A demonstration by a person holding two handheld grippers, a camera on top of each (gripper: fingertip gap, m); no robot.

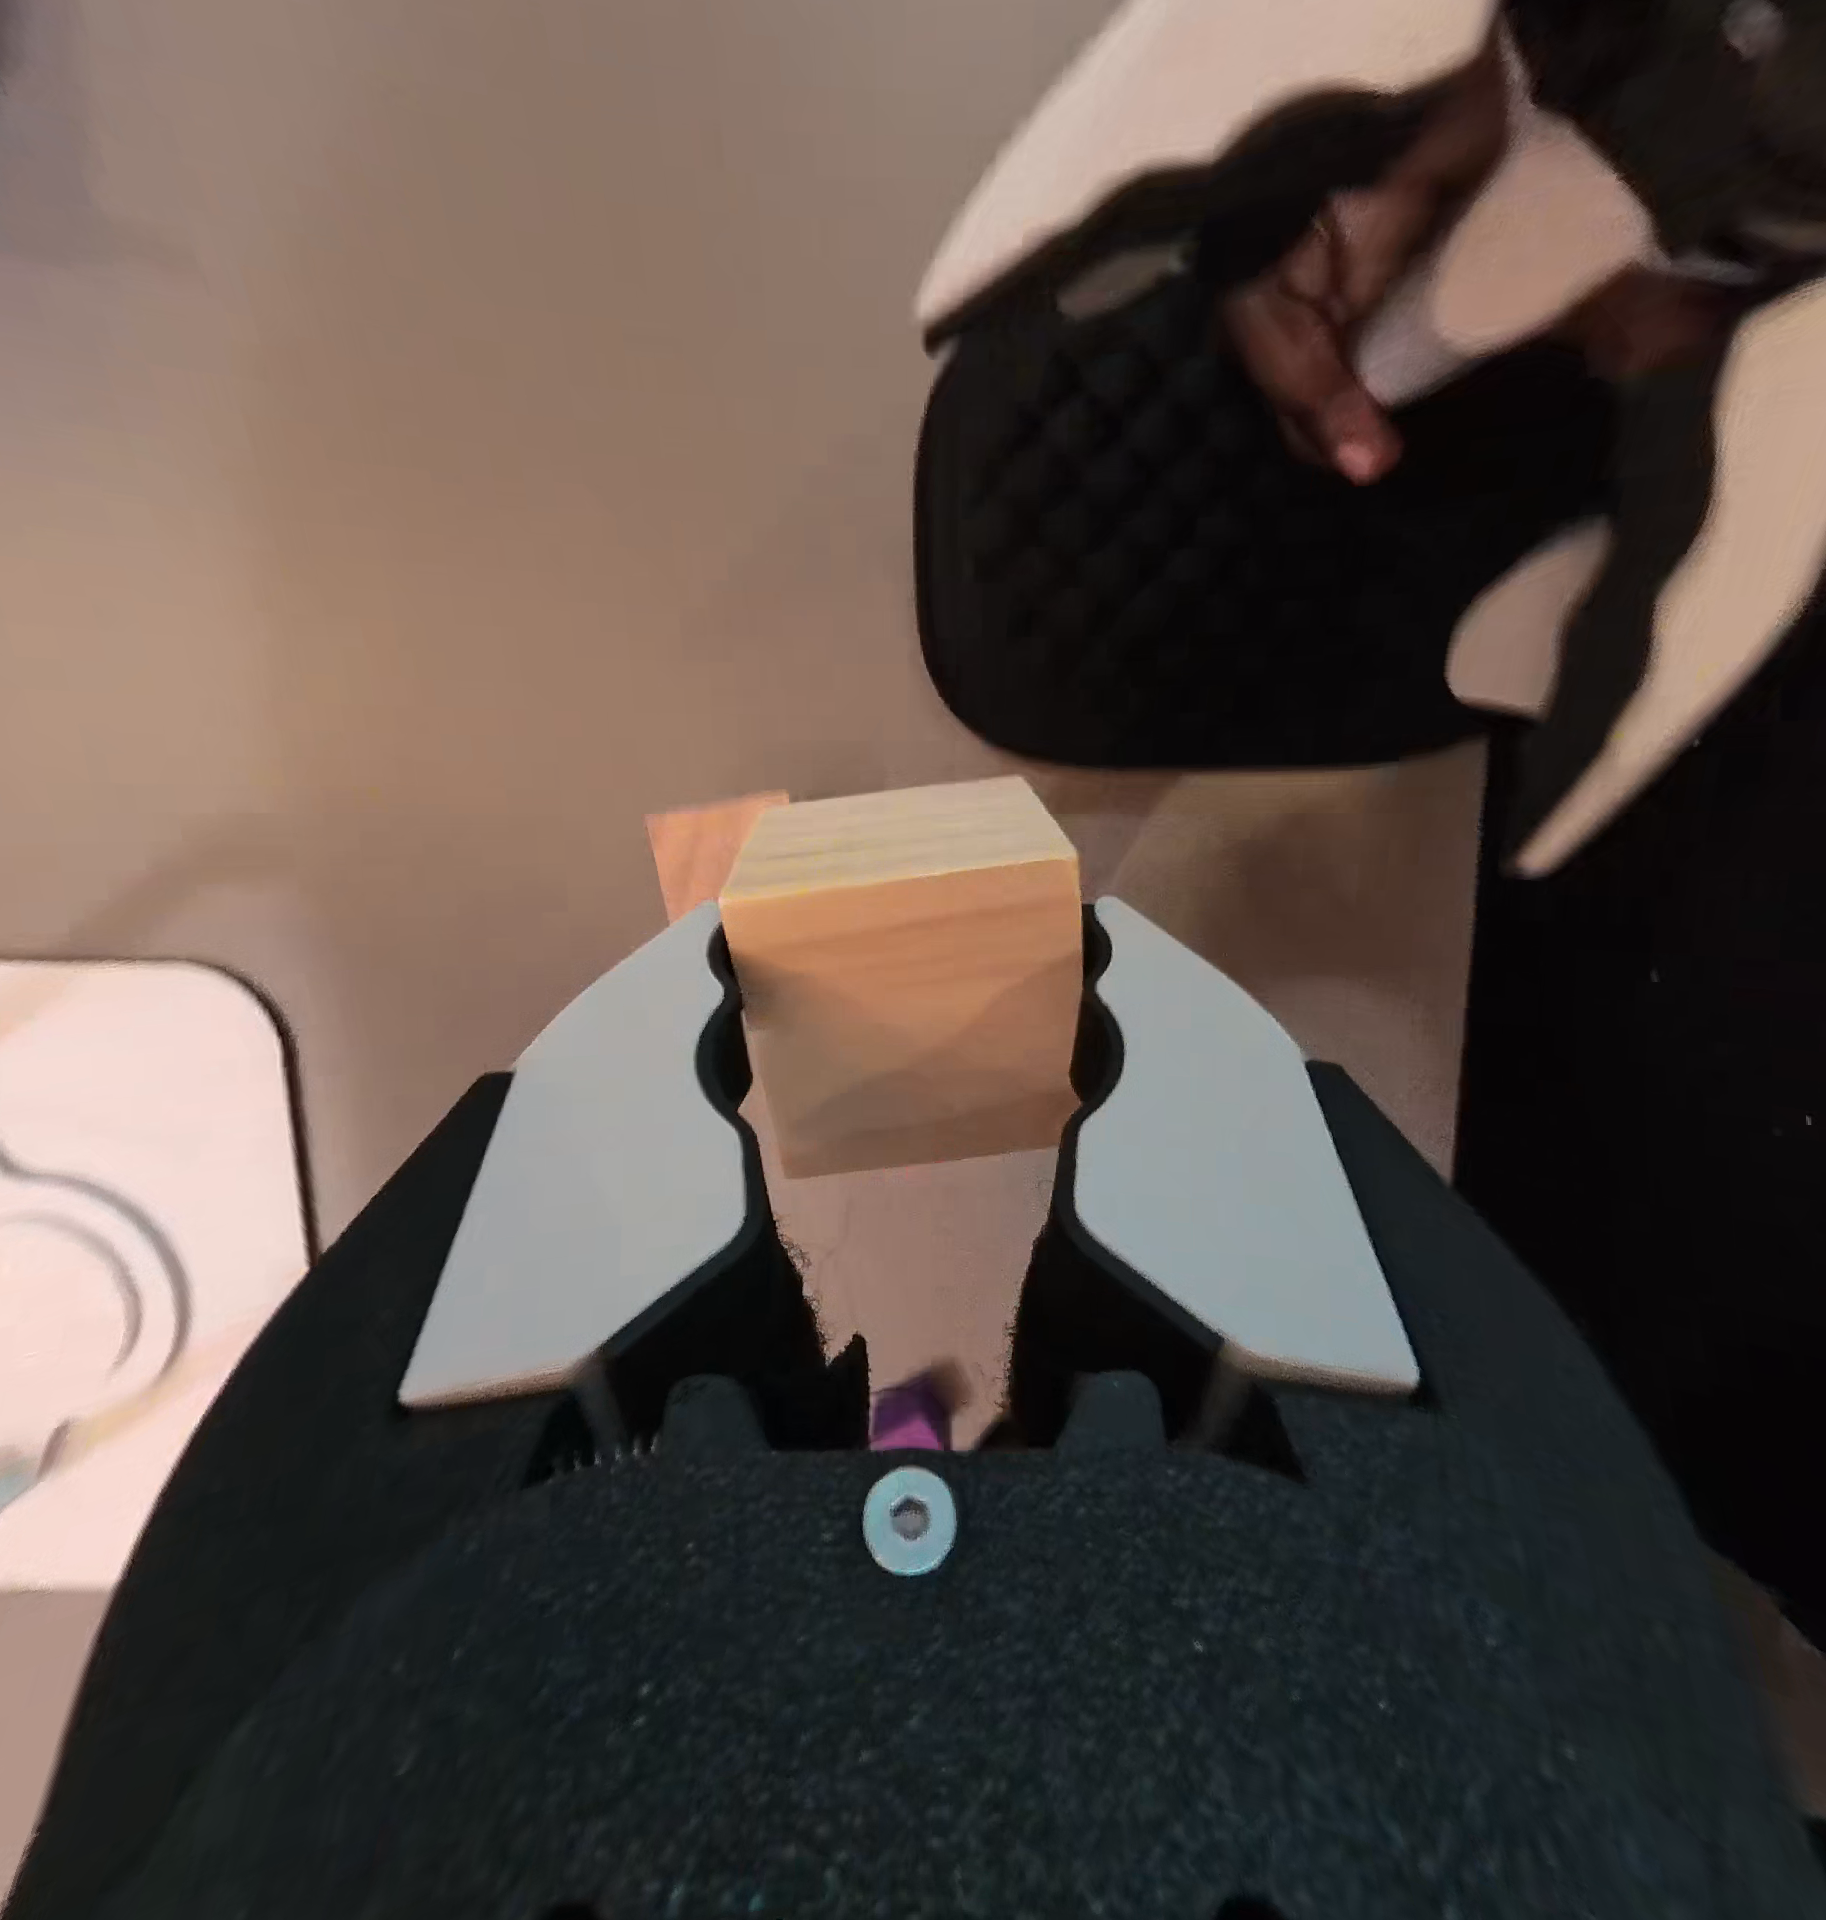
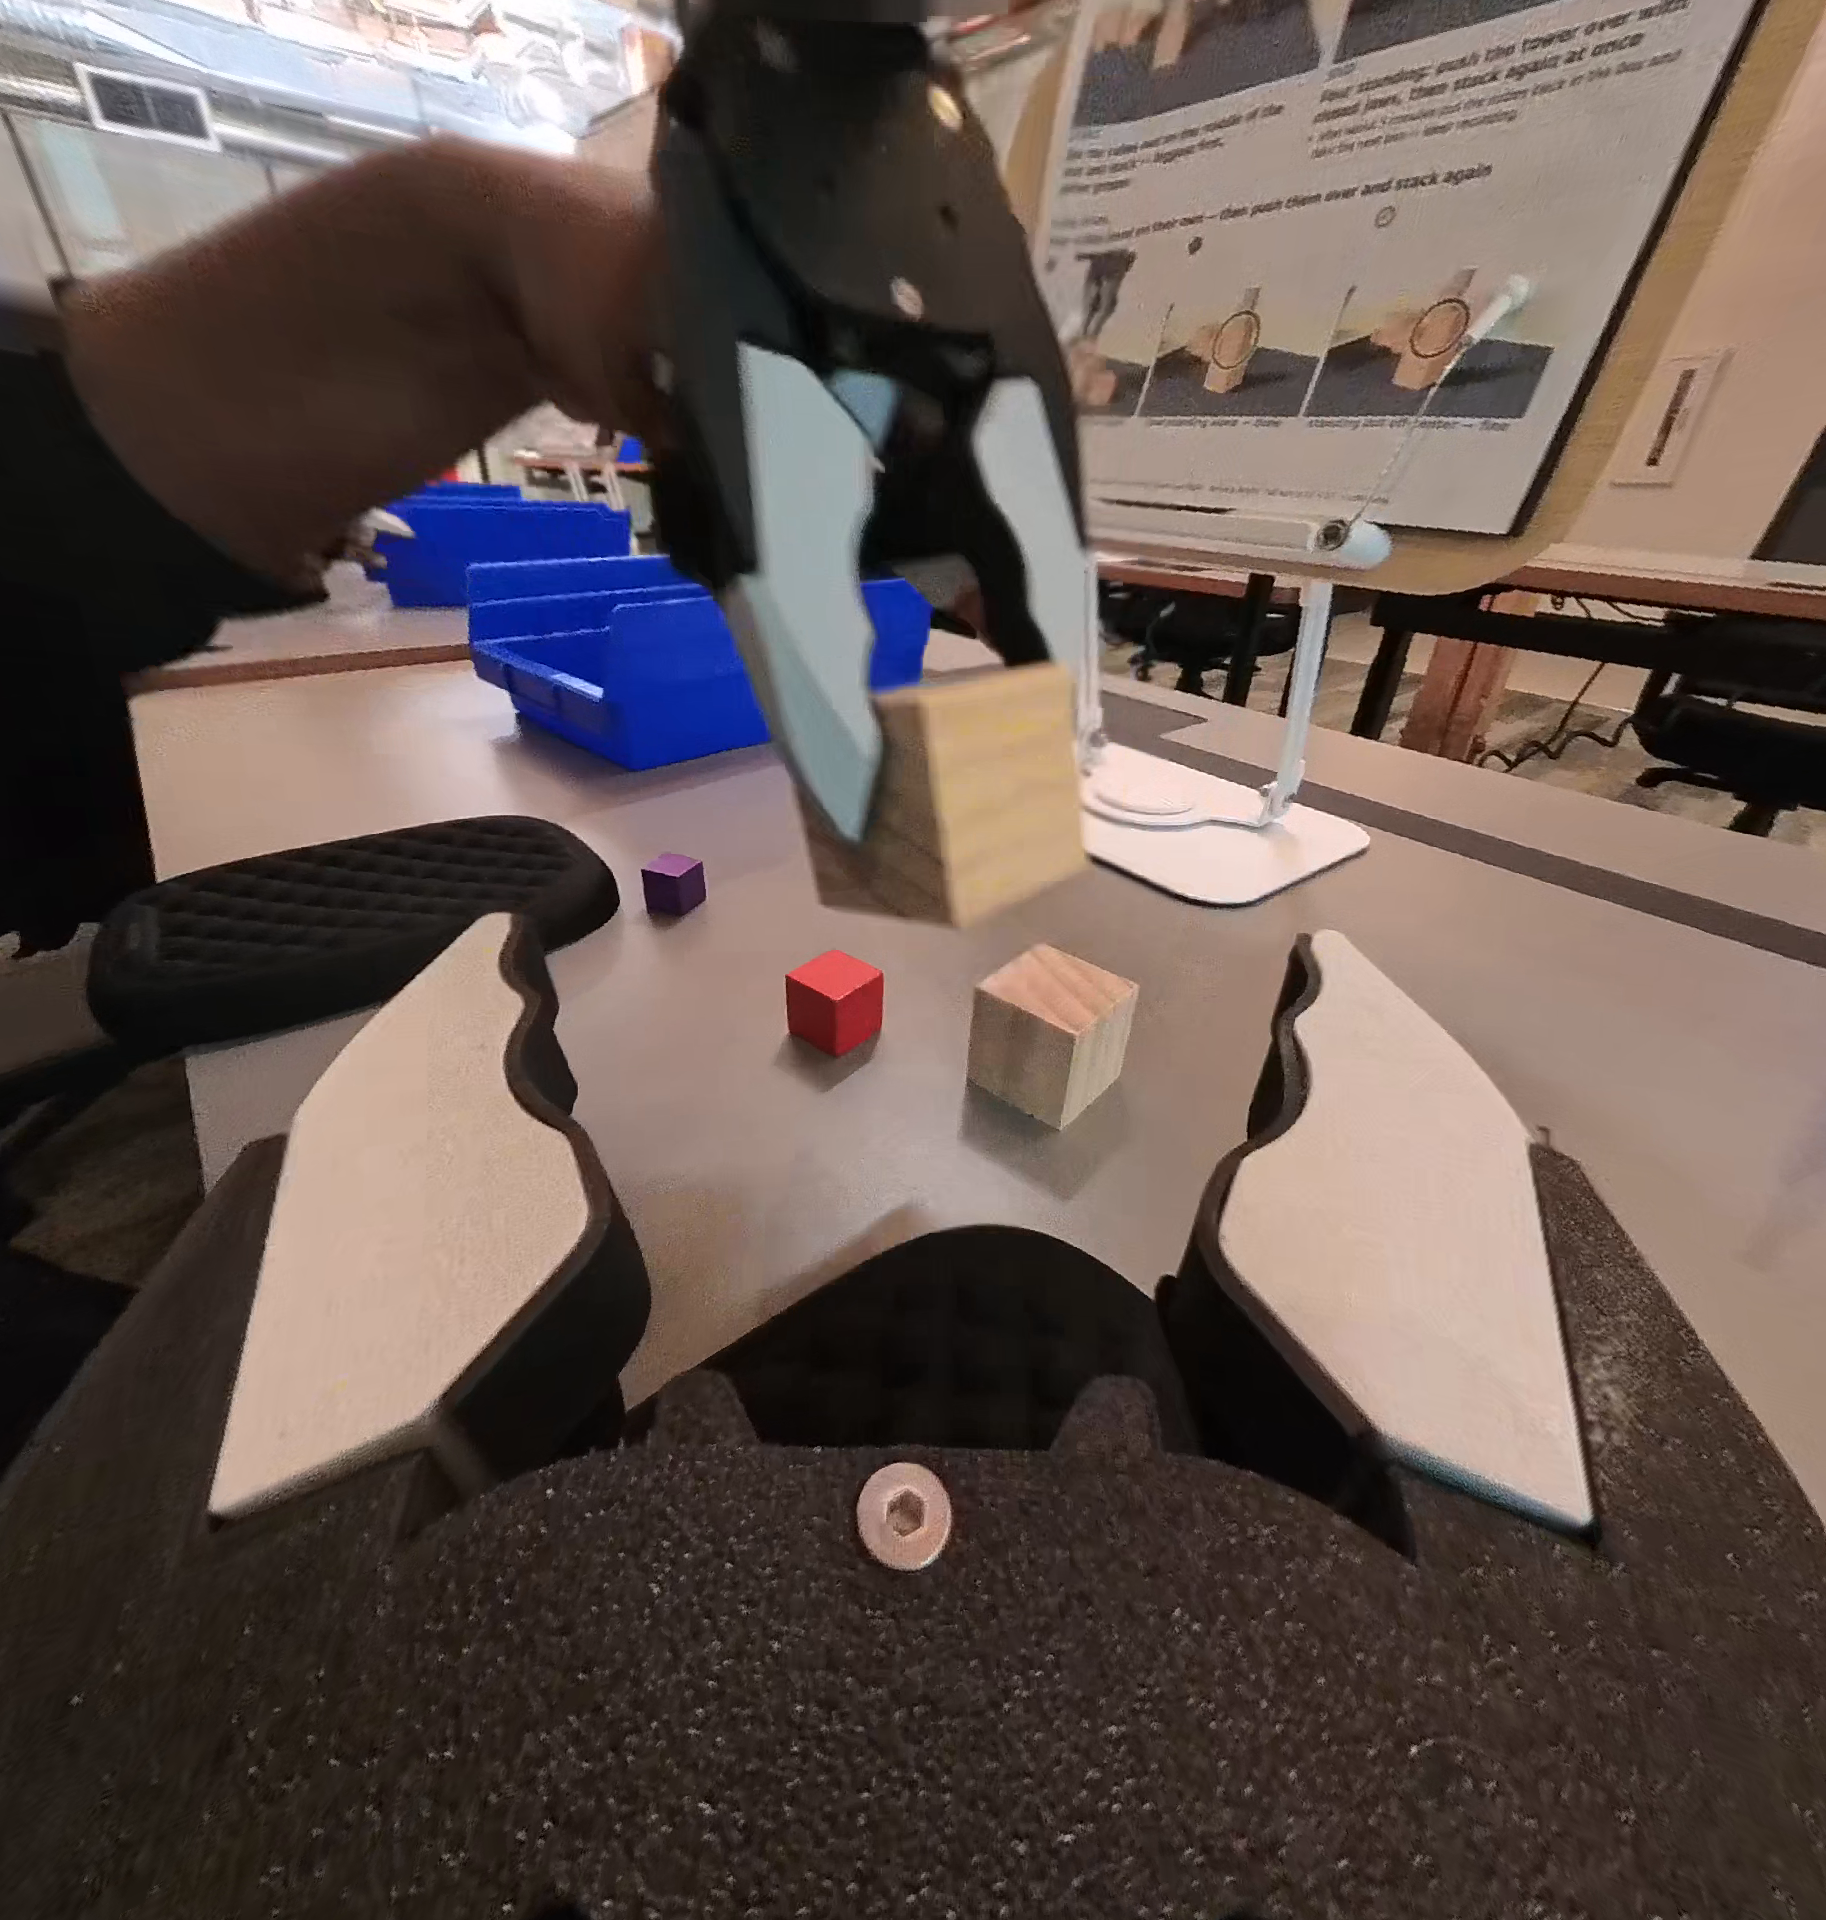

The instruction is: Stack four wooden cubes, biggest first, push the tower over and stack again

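The right gripper (image 2: 919,1039) has wide jaws, nothing inside. Just ahead at 12 o'clock sit one red cube (image 2: 834,1000), one small wooden cube (image 2: 1052,1034) and one purple cube (image 2: 672,883). Above them the left gripper (image 1: 904,997) squeezes a big wooden cube (image 1: 904,987). Two blue bins (image 2: 639,675) stand farther back.

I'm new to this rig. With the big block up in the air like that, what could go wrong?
1. The big wooden block sits tilted in the left gripper; it might slip.
2. If dropped, it could hit the smaller wooden cube or red cube below.
3. The open right gripper is close and might collide.
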